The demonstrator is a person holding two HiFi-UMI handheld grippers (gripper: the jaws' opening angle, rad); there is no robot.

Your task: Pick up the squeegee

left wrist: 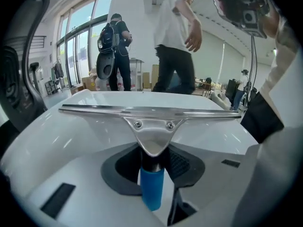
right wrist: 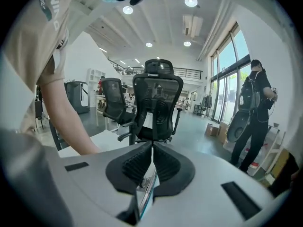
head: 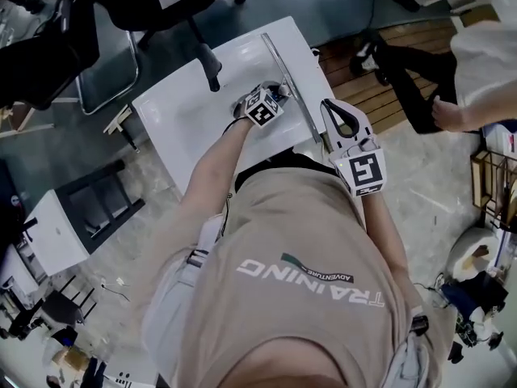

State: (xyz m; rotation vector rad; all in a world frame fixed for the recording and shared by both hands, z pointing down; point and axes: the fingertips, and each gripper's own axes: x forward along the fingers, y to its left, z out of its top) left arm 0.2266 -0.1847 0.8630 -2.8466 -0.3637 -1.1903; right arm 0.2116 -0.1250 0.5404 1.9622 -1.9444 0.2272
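Squeegee is seen at upper ctr of the head view, lying on the white table w/ its long metal blade running diagonally toward the table's right edge. In the left gripper view the blade spans the frame horizontally at mid-height, and the handle w/ its blue grip drops from it to lower ctr.

Left gripper is placed at the squeegee's handle, marker cube toward the camera. Its jaws are clenched on the handle. In its own view the black neck and blue grip are held btwn the two dark pads.

Right gripper is held right of ctr in the head view, just off the table's right edge and near the blade's lower end. Its jaws are pressed together at the tips, nothing grasped. A strip of metal is glimpsed thru the gap below the pads; what it is can't be told.

Bkgd: a black office chair at ctr of the right gripper view, a person w/ backpack at its right. Two standing people are seen behind the table in the left gripper view.
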